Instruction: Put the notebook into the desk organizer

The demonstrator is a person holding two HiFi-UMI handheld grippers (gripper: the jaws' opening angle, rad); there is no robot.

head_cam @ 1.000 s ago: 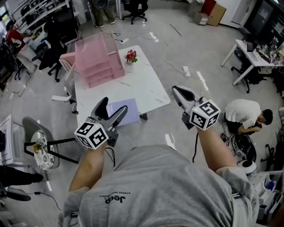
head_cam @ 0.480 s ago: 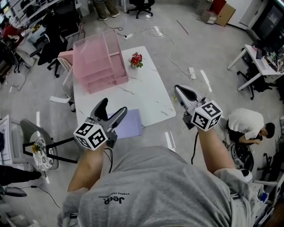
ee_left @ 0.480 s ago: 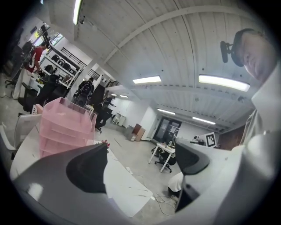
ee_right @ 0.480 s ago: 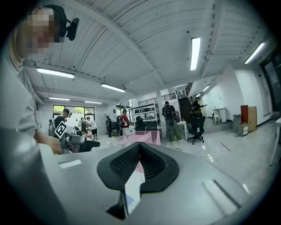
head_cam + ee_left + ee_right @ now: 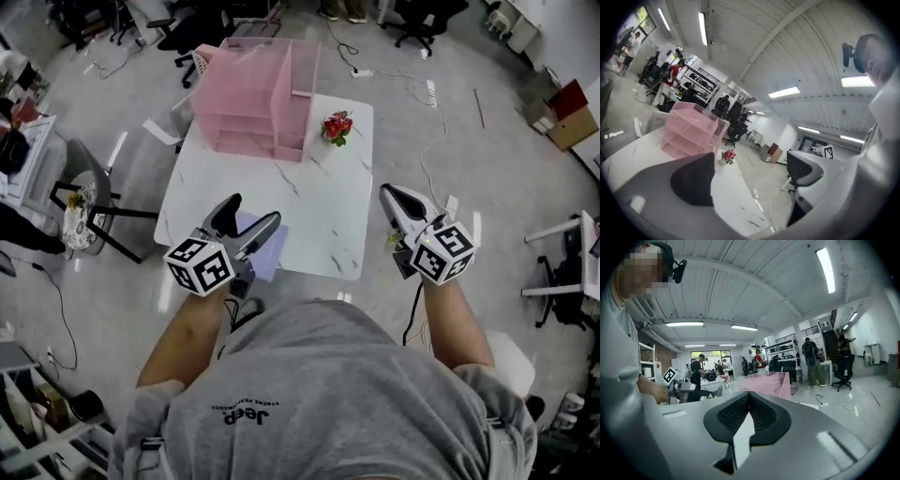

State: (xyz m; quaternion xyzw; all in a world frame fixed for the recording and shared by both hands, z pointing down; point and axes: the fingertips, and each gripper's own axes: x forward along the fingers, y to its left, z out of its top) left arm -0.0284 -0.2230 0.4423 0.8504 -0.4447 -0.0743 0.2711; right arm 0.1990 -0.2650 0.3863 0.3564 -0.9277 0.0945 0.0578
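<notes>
- At the far left, off the table, I see a chair (image 5: 82,208) with a flowered seat pad on the grey floor.
- My left gripper (image 5: 251,213) hangs over the table's near left corner. Its own view shows the jaws spread wide with nothing between them, only table top and room beyond.
- The notebook (image 5: 273,253), pale lavender, lies flat on the table at the near edge. It sits right under the left gripper, which hides much of it. I can't tell whether a jaw touches the cover.
- The desk organizer (image 5: 248,103), pink and see-through with stacked trays, stands at the far left end of the table, well apart from the notebook.
- The table (image 5: 319,206) is white with faint marbling; the stretch between notebook and organizer is bare.
- A small bunch of red flowers (image 5: 336,126) stands just beside the organizer's right side, near the far edge.
- My right gripper (image 5: 391,195) is off the table's right edge, over the floor. Its own view shows the ribbed pads pressed together at the tips, holding nothing.
</notes>
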